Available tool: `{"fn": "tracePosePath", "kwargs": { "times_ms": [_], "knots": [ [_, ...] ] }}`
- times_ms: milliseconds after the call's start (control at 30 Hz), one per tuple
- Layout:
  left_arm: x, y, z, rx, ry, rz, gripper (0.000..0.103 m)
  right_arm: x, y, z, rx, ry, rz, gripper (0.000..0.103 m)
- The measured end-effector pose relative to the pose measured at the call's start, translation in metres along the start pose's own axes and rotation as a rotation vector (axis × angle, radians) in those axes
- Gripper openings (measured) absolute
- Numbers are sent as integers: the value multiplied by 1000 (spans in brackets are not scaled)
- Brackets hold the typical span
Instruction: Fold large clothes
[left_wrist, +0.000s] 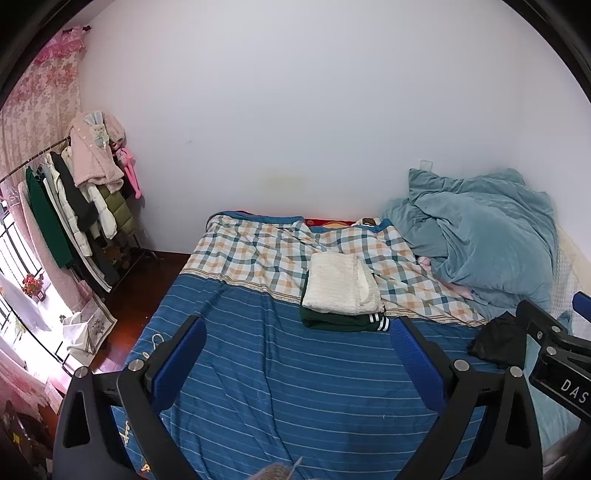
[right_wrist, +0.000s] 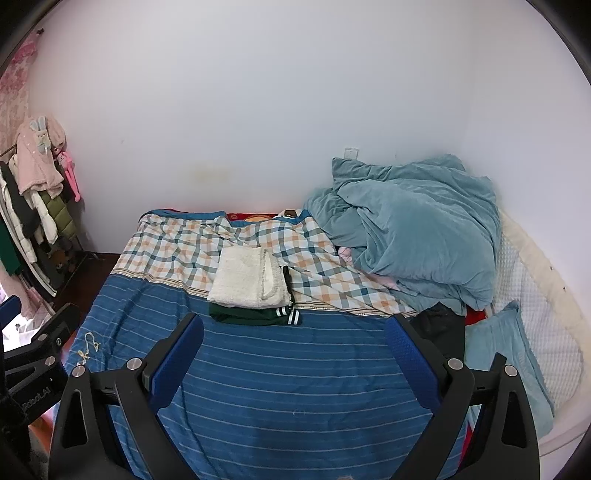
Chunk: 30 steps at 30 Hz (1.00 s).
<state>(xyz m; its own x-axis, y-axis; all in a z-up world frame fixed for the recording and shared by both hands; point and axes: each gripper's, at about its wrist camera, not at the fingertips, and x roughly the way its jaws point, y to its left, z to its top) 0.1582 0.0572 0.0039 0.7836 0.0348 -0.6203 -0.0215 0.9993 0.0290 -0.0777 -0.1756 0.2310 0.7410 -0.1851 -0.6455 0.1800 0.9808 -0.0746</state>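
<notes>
Left hand-held gripper (left_wrist: 297, 341) wide open, empty, above blue striped bed (left_wrist: 295, 387). Right hand-held gripper (right_wrist: 294, 338) likewise. Folded white garment (right_wrist: 249, 277) atop folded green garment (right_wrist: 255, 317) (striped cuff showing), mid-bed; black garment (right_wrist: 439, 328) crumpled beside teal duvet (right_wrist: 417, 229).

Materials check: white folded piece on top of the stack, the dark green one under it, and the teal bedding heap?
White folded piece: looks like fleece or sherpa, with a nubby, matte pile. Dark green garment: smooth knit by the look, with a ribbed white-striped cuff; probably a sweatshirt or jacket. Teal bedding heap: likely velvet or plush, showing a soft sheen and thick, rounded folds. Fibre can't be confirmed.
</notes>
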Motion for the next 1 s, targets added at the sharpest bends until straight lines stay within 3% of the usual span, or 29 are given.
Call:
{"fn": "tracePosePath", "kwargs": {
  "times_ms": [1000],
  "knots": [
    [-9, 3, 6, 2, -26, 22, 102, -4, 5, -7, 4, -4, 27, 101]
  ]
}}
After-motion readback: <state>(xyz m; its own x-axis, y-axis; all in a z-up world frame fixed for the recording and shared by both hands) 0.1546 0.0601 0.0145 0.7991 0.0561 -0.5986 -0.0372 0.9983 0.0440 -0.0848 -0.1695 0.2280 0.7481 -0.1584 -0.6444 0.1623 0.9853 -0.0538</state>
